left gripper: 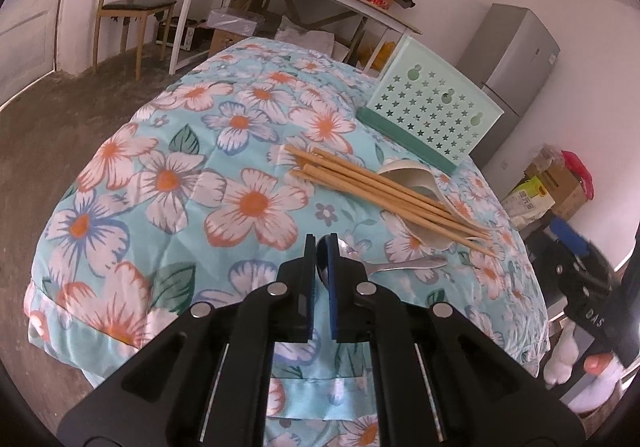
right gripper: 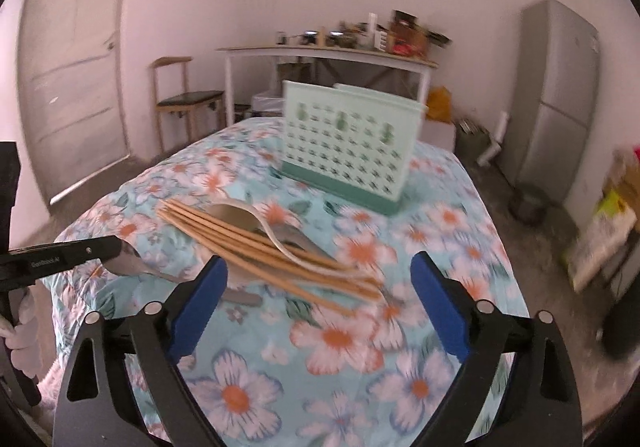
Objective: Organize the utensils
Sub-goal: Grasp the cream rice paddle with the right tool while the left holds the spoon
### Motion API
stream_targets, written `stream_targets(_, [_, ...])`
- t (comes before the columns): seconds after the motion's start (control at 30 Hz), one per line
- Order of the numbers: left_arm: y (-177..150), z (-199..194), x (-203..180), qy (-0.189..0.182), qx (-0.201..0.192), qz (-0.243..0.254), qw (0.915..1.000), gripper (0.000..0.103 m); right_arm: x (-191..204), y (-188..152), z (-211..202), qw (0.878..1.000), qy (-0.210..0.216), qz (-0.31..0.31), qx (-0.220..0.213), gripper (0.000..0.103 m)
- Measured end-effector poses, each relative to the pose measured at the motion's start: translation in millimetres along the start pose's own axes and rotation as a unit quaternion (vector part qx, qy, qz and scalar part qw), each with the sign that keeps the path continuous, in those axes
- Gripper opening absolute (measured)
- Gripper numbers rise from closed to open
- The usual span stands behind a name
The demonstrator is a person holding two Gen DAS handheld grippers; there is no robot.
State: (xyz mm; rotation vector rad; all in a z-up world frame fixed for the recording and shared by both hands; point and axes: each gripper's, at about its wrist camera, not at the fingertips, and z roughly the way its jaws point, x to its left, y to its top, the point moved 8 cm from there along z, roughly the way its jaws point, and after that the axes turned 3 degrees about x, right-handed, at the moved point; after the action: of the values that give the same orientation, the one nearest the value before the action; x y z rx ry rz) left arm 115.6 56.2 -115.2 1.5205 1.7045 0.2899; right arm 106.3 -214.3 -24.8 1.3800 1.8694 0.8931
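My left gripper [left gripper: 321, 247] sits low in the centre of the left wrist view, its fingers [left gripper: 308, 267] pressed nearly together and pinching the bowl end of a metal spoon [left gripper: 400, 266]. The spoon's shiny handle runs off to the right of my fingers, roughly level and just above the surface [left gripper: 180, 207], which is covered in a soft quilted cloth printed with orange and white flowers on pale blue.

Just beyond the spoon, toward the middle right of that view, lies a bundle of bamboo chopsticks [left gripper: 384, 191], smooth and pale tan, their long axis slanting from upper left down to lower right. They rest across cream plastic spoons [left gripper: 404, 171] with curved, glossy handles.

Further back, at upper right, stands the mint green utensil holder [left gripper: 432, 111], a rigid plastic box with star-shaped holes punched in its wall and a darker green base.

My right gripper [right gripper: 320, 283] has its blue-padded fingers [right gripper: 200, 303] spread wide and empty, with the chopstick tips lying between and just ahead of them. I judge the right hand nearer the chopsticks; the holder lies straight ahead beyond them.
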Motion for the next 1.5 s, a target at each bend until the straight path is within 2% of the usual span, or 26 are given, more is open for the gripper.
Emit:
stream_targets(0.2, [1.1, 6.1, 5.2, -0.005, 0.001, -0.012, 0.9999, 0.005, 26.3, 20.2, 31.6, 0.997, 0.034, -0.068, 0.021, 0.071])
stream_targets(0.47, [2.4, 11.3, 11.4, -0.018, 0.001, -0.023, 0.9996, 0.005, 59.4, 26.3, 87.7, 0.975, 0.078, -0.191, 0.081, 0.052])
stream_targets(0.67, [1.8, 11.5, 11.8, -0.024, -0.001, -0.019, 0.9995, 0.005, 66.1, 19.7, 117.0, 0.962, 0.099, -0.221, 0.124, 0.038])
stream_targets(0.73, [2.1, 11.8, 12.3, -0.025, -0.001, -0.019, 0.9995, 0.005, 65.1, 20.2, 121.9, 0.961, 0.101, -0.222, 0.129, 0.032])
stream_targets(0.87, [3.0, 10.5, 10.3, -0.027, -0.007, -0.014, 0.9995, 0.005, 65.3, 18.2, 128.1, 0.959, 0.109, -0.221, 0.141, 0.009])
stream_targets(1.13, [16.8, -10.9, -6.5, -0.047, -0.035, 0.002, 0.9983, 0.002, 47.2, 39.8, 106.1, 0.972, 0.124, -0.165, 0.109, 0.006])
stream_targets(1.33, [36.6, -39.3, -29.0, -0.060, -0.069, 0.024, 0.9955, 0.002, 21.9, 61.8, 73.9, 0.983, 0.138, -0.098, 0.067, 0.006])
stream_targets(1.5, [52.1, -60.9, -47.4, -0.070, -0.088, 0.045, 0.9927, 0.003, -0.2, 80.1, 56.6, 0.987, 0.152, -0.042, 0.034, 0.006])
